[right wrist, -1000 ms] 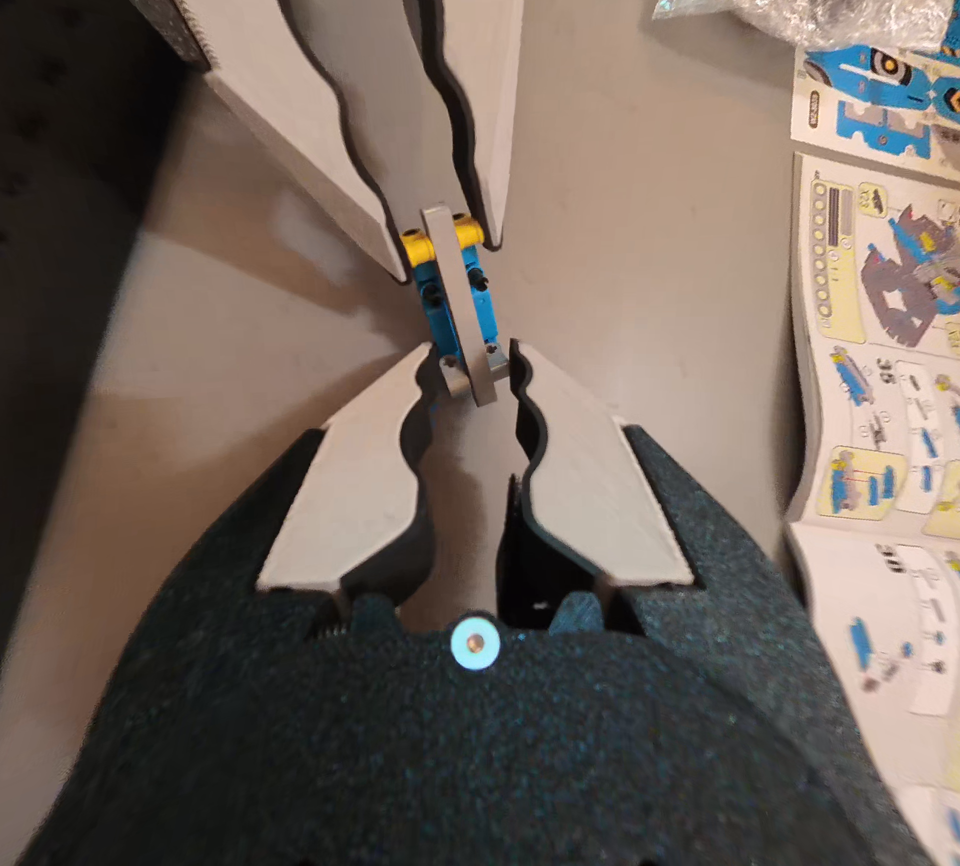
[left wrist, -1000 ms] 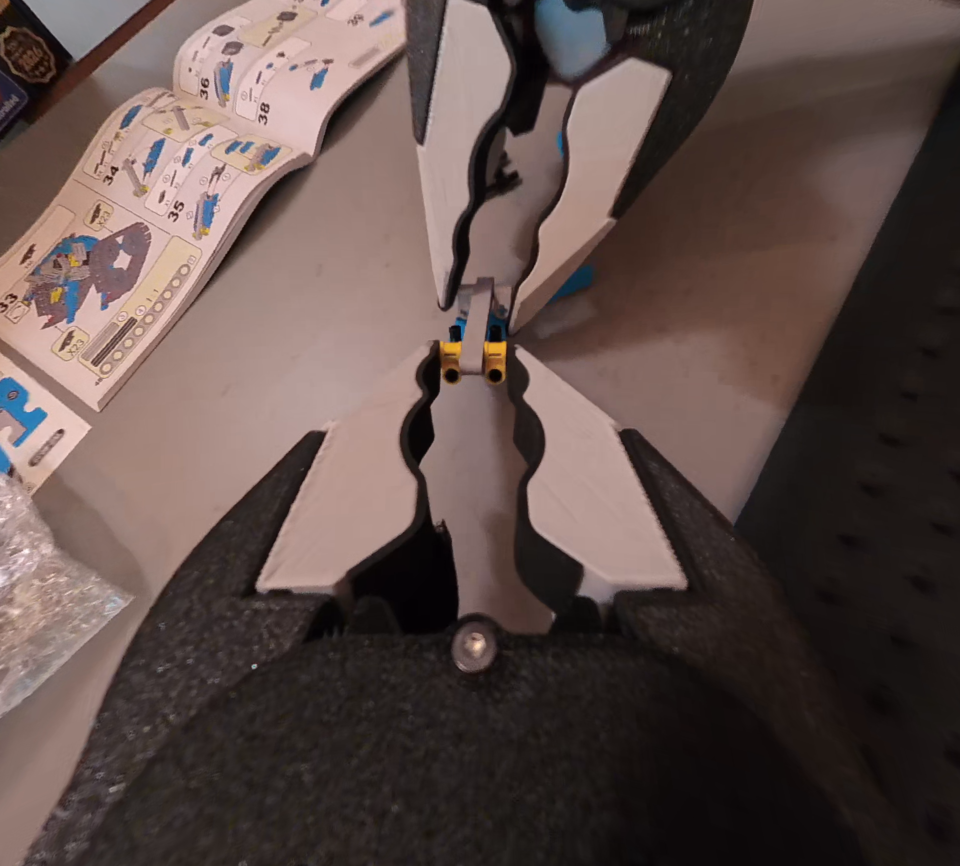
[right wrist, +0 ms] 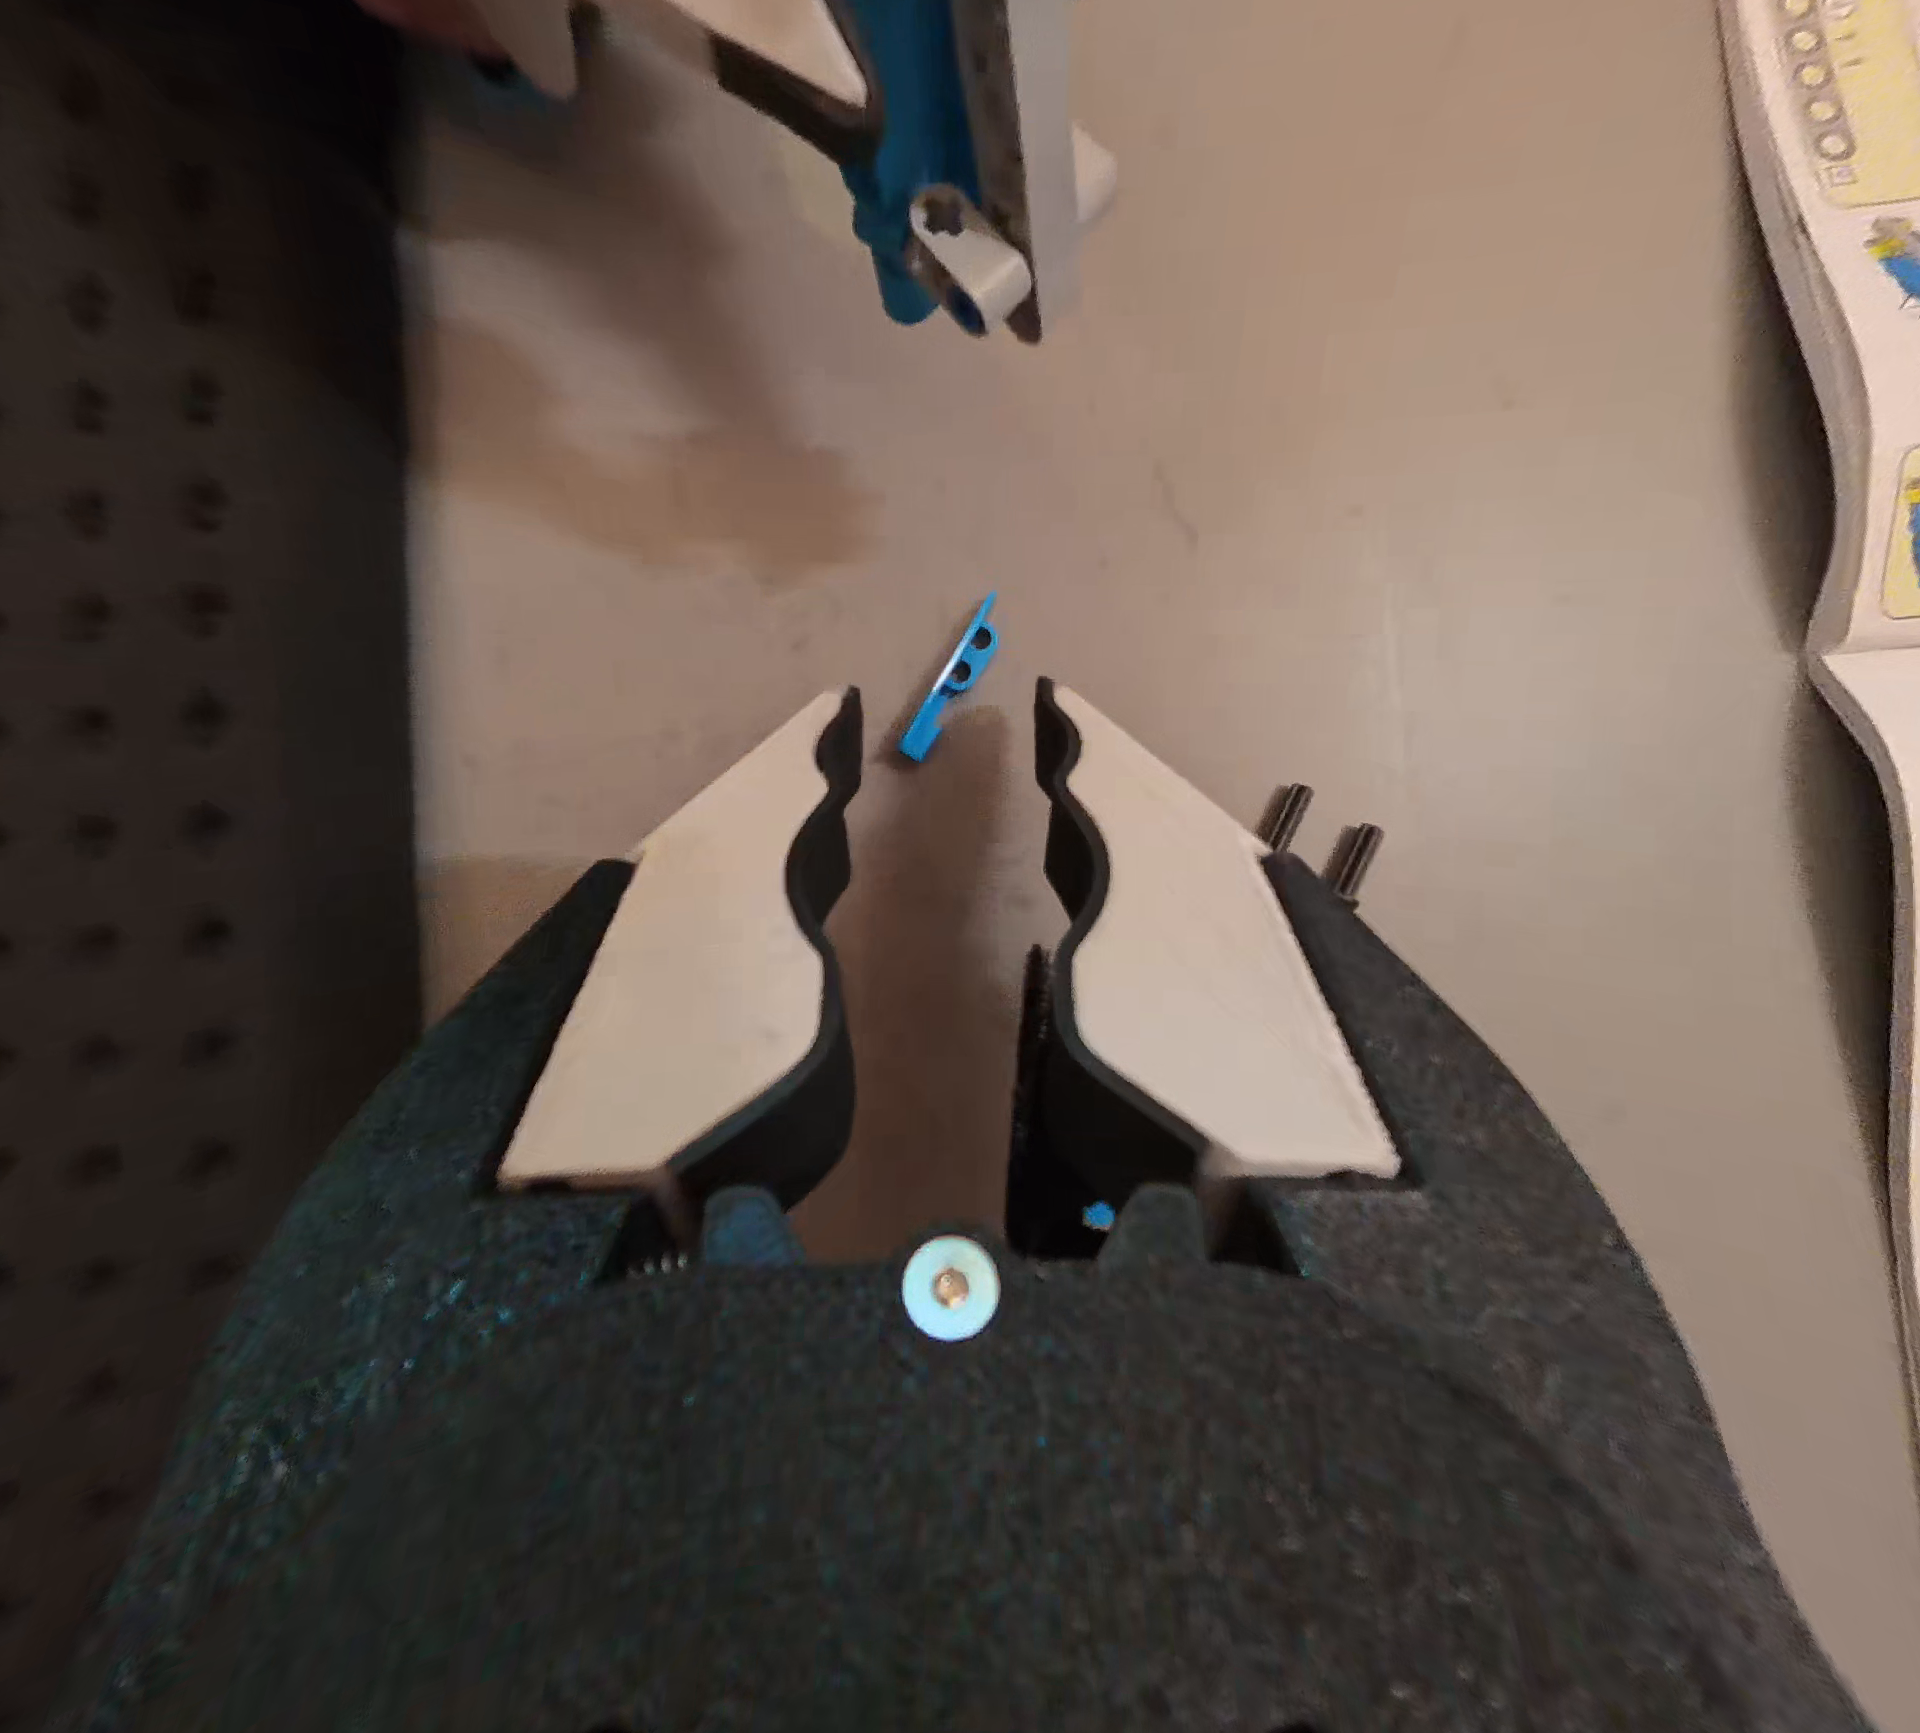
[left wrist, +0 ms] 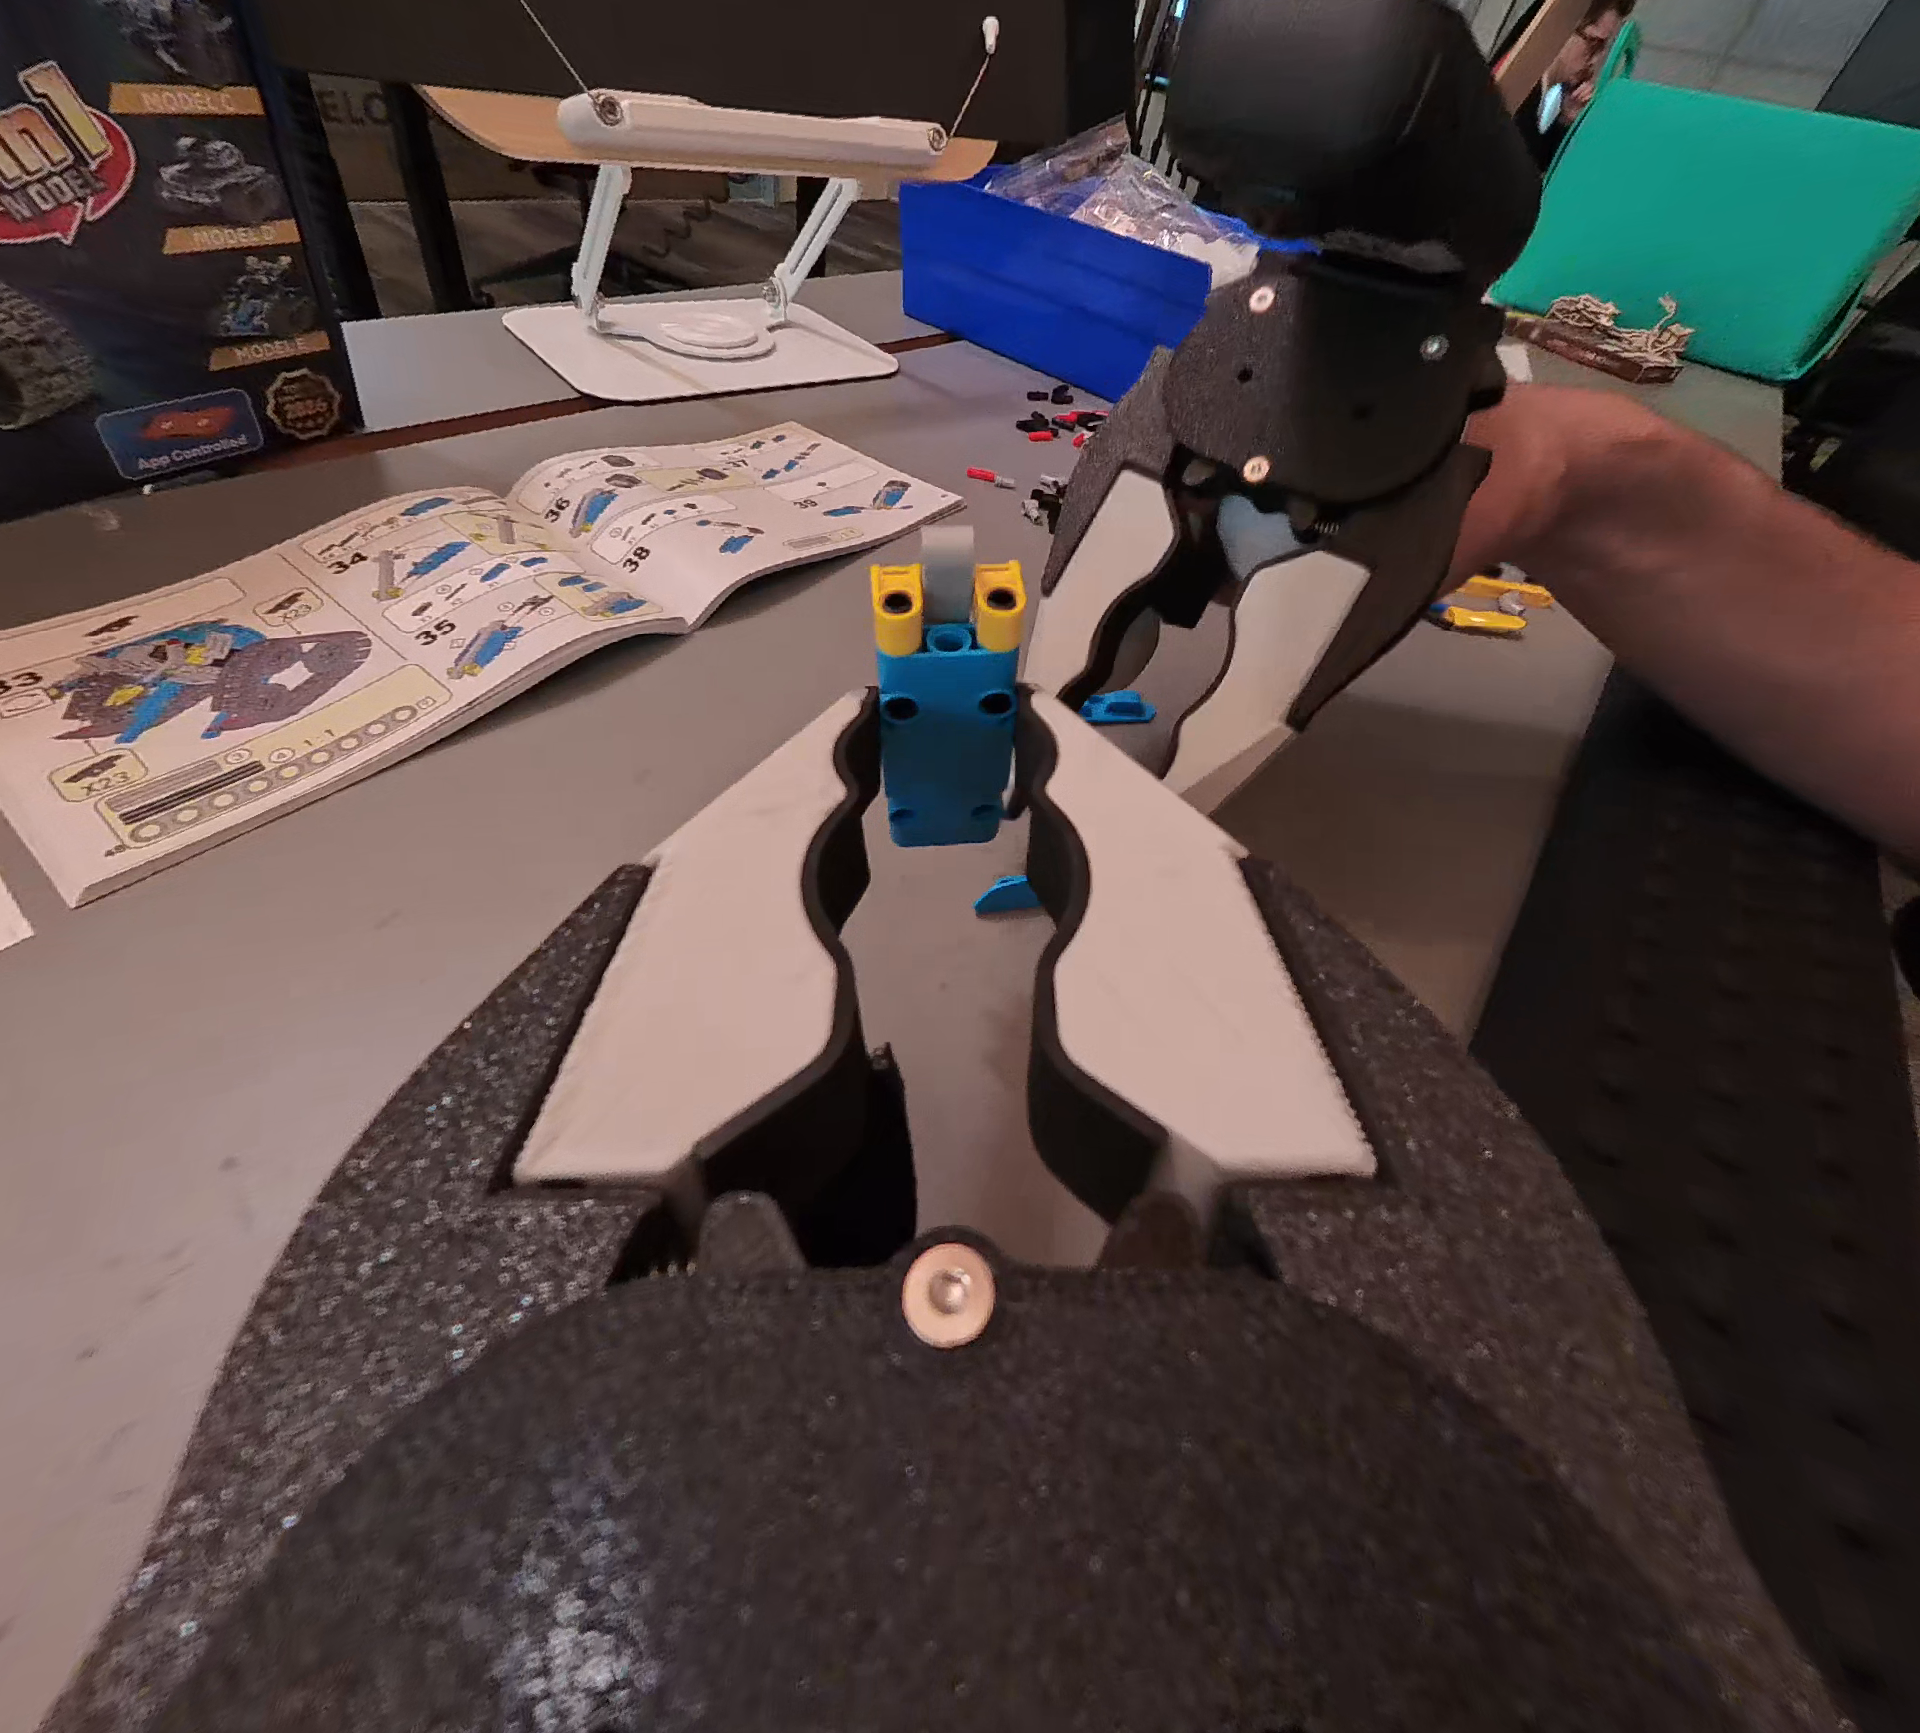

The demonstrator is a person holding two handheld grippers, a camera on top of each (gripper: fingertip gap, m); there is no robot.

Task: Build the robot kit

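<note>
Left gripper (left wrist: 943, 696) has its jaws clamped on a little brick assembly (left wrist: 943, 748): a blue block gripped by its sides, held upright above the table (left wrist: 312, 1008), not resting on it. Two yellow connectors (left wrist: 896, 608) stick up off the top with a grey beam (left wrist: 948, 556) standing between them. From the right wrist view you see the same assembly from the other end, with the grey beam's tip poking out past the left jaws.

Right gripper (right wrist: 948, 694) is empty-handed, jaws spread apart, pointed down at the table and set clear of the assembly, a bit off to its side. Right in front of its tips, roughly centred in the gap, lies a small blue piece (right wrist: 951, 684) with a couple of holes in it, flat on the table. Nothing is touching it as far as I can see. A pair of dark pins (right wrist: 1314, 836) sits just beside the outer edge of the right-hand finger.

Other stuff around: an open instruction booklet (left wrist: 416, 603) off to the left, a scatter of small red and black parts (left wrist: 1055, 426) further back near a blue bin (left wrist: 1039, 281), a white stand (left wrist: 707, 333) behind the booklet, and a dark perforated mat (left wrist: 1714, 1164) along the table's right edge.
</note>
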